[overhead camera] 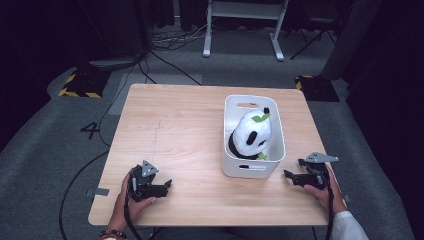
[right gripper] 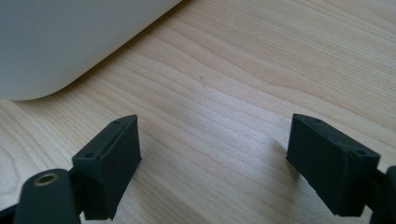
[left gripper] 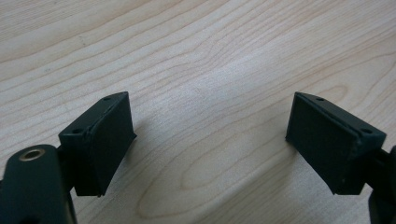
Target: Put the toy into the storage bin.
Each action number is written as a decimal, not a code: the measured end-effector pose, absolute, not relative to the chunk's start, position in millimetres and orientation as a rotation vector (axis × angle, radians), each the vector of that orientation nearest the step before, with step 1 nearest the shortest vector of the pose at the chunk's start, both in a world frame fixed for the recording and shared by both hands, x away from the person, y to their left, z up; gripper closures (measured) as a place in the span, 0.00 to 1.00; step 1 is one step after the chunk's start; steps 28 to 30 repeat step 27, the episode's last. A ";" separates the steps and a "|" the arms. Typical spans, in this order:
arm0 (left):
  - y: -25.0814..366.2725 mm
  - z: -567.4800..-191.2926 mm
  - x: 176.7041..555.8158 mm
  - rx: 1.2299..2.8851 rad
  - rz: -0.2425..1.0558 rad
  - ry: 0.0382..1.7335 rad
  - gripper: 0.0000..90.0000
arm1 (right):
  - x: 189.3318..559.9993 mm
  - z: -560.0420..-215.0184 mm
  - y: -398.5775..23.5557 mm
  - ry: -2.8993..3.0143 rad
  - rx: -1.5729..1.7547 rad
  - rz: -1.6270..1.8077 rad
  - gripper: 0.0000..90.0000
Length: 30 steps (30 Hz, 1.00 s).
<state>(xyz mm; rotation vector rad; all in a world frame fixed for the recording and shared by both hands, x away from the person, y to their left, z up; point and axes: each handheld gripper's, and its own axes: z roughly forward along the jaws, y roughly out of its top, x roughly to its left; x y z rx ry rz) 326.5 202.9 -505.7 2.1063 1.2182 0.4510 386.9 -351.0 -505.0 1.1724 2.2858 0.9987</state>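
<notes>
— Two grippers, both with jaws apart and nothing between them. The left gripper (overhead camera: pixel 167 185) sits low at the near left of the bench (overhead camera: pixel 170 125), held in the person's left hand (overhead camera: pixel 131 200). In the left gripper view its black pads (left gripper: pixel 109 140) stand wide over bare wood grain.

— And the other one?

— The right gripper (overhead camera: pixel 289 174) is at the near right edge of the bench, in the right hand (overhead camera: pixel 325 192), pointing left toward the white bin (overhead camera: pixel 253 167). Its jaws are spread too; in the right gripper view the pads (right gripper: pixel 114 161) frame plain wood, with the rounded white wall of the bin (right gripper: pixel 70 42) curving across the upper left, near but not touching.

— So where is the toy?

— The plush panda (overhead camera: pixel 251 135) lies inside the white bin, which stands on the right half of the bench. It is white with black patches and has small green leaf pieces on it, one near its upper end and one at its lower right. It leans along the length of the bin, taking up most of the inside.

— How do the grippers stand relative to the bin?

— The right gripper is just beside the bin's near right corner. The left gripper is well apart from it, across the near part of the bench.
</notes>
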 end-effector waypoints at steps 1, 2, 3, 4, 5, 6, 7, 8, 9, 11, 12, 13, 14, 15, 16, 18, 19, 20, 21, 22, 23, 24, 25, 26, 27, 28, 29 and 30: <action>202.8 -505.7 326.6 2.106 0.451 1.218 0.17 | 386.9 -505.0 -351.0 2.287 1.171 0.998 0.19; 202.8 -505.7 326.6 2.106 0.451 1.218 0.17 | 386.9 -505.1 -350.9 2.286 1.171 1.001 0.19; 202.8 -505.7 326.6 2.106 0.451 1.218 0.17 | 386.9 -505.0 -350.9 2.288 1.170 1.001 0.19; 202.8 -505.7 326.6 2.106 0.451 1.218 0.17 | 386.9 -505.0 -350.9 2.288 1.170 0.999 0.19; 202.8 -505.7 326.5 2.106 0.451 1.218 0.17 | 386.9 -505.1 -350.9 2.287 1.170 1.001 0.19; 202.8 -505.7 326.6 2.106 0.451 1.218 0.17 | 386.8 -505.1 -350.8 2.286 1.169 1.000 0.19; 202.8 -505.7 326.6 2.106 0.451 1.218 0.17 | 386.8 -505.1 -350.8 2.286 1.169 1.000 0.19; 202.8 -505.7 326.6 2.106 0.452 1.218 0.17 | 386.8 -505.1 -350.8 2.286 1.169 1.000 0.19; 202.9 -505.7 326.6 2.106 0.451 1.218 0.17 | 386.8 -505.1 -350.8 2.287 1.169 1.001 0.19; 202.8 -505.7 326.6 2.106 0.451 1.218 0.17 | 386.9 -505.0 -351.0 2.288 1.170 1.000 0.19; 202.8 -505.7 326.6 2.106 0.451 1.218 0.17 | 386.9 -505.0 -350.9 2.287 1.170 1.001 0.19; 202.9 -505.7 326.6 2.106 0.451 1.218 0.17 | 386.9 -505.0 -351.0 2.288 1.170 1.001 0.19; 202.8 -505.7 326.6 2.106 0.451 1.218 0.17 | 386.9 -505.0 -350.9 2.288 1.169 1.001 0.19; 202.8 -505.7 326.6 2.106 0.451 1.218 0.17 | 386.9 -505.0 -350.9 2.289 1.169 1.001 0.19; 202.8 -505.7 326.6 2.106 0.451 1.218 0.17 | 386.9 -505.0 -350.9 2.289 1.168 1.001 0.19; 202.9 -505.7 326.6 2.106 0.451 1.218 0.17 | 386.9 -505.0 -350.9 2.289 1.167 1.001 0.19; 202.8 -505.7 326.6 2.106 0.452 1.218 0.17 | 386.8 -505.0 -350.9 2.289 1.167 1.001 0.19; 202.8 -505.7 326.6 2.106 0.451 1.218 0.17 | 386.8 -505.1 -350.8 2.288 1.167 1.002 0.19; 202.8 -505.7 326.6 2.106 0.451 1.218 0.17 | 386.7 -505.1 -350.8 2.288 1.167 1.001 0.19; 202.8 -505.7 326.6 2.106 0.452 1.218 0.17 | 386.7 -505.1 -350.8 2.288 1.167 1.001 0.19; 202.8 -505.7 326.6 2.106 0.451 1.218 0.17 | 386.7 -505.1 -350.8 2.288 1.167 1.002 0.19; 202.9 -505.7 326.6 2.106 0.451 1.218 0.17 | 386.7 -505.1 -350.8 2.288 1.167 1.002 0.19; 202.8 -505.7 326.6 2.106 0.451 1.218 0.17 | 386.7 -505.1 -350.7 2.288 1.167 1.001 0.19; 202.9 -505.7 326.6 2.106 0.451 1.218 0.17 | 386.6 -505.0 -350.6 2.287 1.165 1.001 0.19; 202.9 -505.7 326.6 2.106 0.451 1.218 0.17 | 386.3 -504.9 -351.0 2.289 1.168 0.999 0.19; 202.9 -505.7 326.6 2.106 0.451 1.218 0.17 | 386.3 -504.9 -351.0 2.289 1.168 0.999 0.19; 202.9 -505.7 326.6 2.106 0.451 1.218 0.17 | 386.3 -504.9 -351.0 2.289 1.168 0.999 0.19; 202.9 -505.7 326.6 2.106 0.451 1.218 0.17 | 386.3 -504.9 -351.0 2.289 1.168 0.999 0.19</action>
